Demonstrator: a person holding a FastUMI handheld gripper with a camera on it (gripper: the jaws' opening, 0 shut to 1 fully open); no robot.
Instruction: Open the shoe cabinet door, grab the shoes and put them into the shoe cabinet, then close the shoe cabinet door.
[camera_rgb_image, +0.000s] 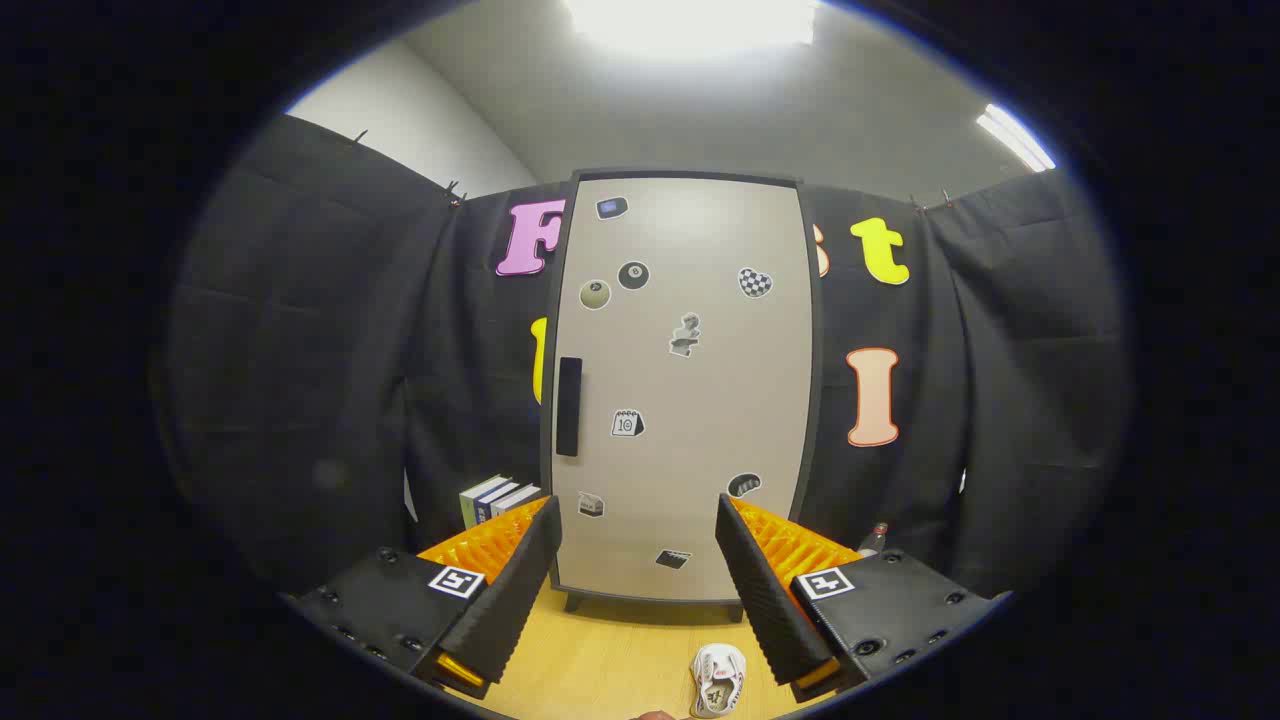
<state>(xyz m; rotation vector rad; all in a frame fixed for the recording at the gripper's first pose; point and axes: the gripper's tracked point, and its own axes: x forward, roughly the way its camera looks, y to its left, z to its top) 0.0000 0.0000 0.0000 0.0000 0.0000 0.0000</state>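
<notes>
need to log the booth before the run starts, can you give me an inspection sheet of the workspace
surface: wooden tabletop, bare between the fingers.
job's things: shoe cabinet stands upright beyond the fingers, door shut, dark handle on its left edge, stickers on the door. One small white shoe lies on the table between the fingers, close to the right one.
clutter: books standing left of the cabinet; a bottle right of it, partly hidden.
grippers: gripper open, fingers apart, holding nothing, pointed at the cabinet door.
cables: nothing seen.
surroundings: black cloth wall behind and beside the cabinet, ceiling lights above.
</notes>
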